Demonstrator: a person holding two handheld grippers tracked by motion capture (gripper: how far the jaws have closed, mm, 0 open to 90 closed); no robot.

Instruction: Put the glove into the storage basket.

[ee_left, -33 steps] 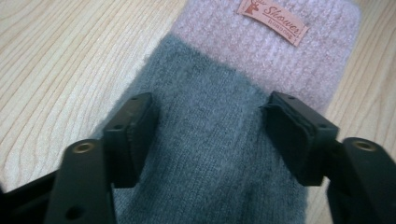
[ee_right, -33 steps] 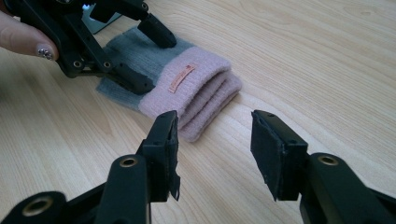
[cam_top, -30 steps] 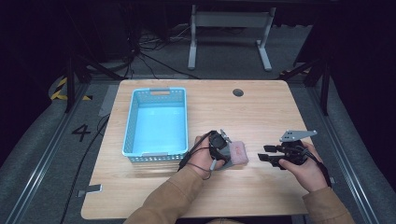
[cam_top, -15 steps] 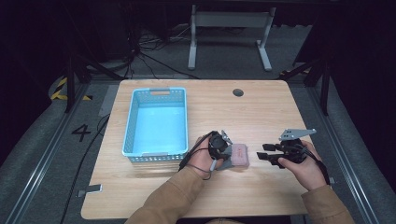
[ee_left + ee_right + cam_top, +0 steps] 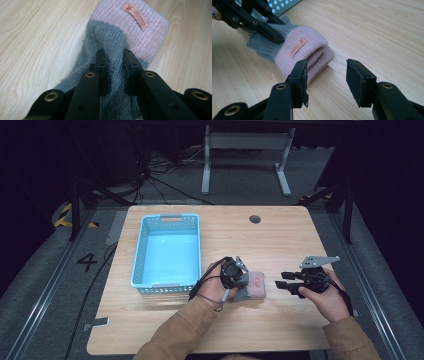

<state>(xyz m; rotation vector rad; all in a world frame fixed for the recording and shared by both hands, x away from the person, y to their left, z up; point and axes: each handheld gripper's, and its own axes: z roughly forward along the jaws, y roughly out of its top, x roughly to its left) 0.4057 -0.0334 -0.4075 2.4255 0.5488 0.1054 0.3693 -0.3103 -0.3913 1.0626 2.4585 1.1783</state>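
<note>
While pinching sock (image 5: 113, 47), left gripper (image 5: 113, 65) closed.

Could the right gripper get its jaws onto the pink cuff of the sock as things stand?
Probably yes. The right gripper is open and points at the pink cuff, with bare table between. The left gripper pinches the grey part, leaving the cuff free.

The high view looks forward and down from above the person's side, taking in the whole table (image 5: 280, 235). The left gripper view sits very close over the sock (image 5: 120, 37), facing 12 o'clock along it. The right gripper view, low and near, shares that sock (image 5: 304, 50) at its 11 o'clock.
</note>
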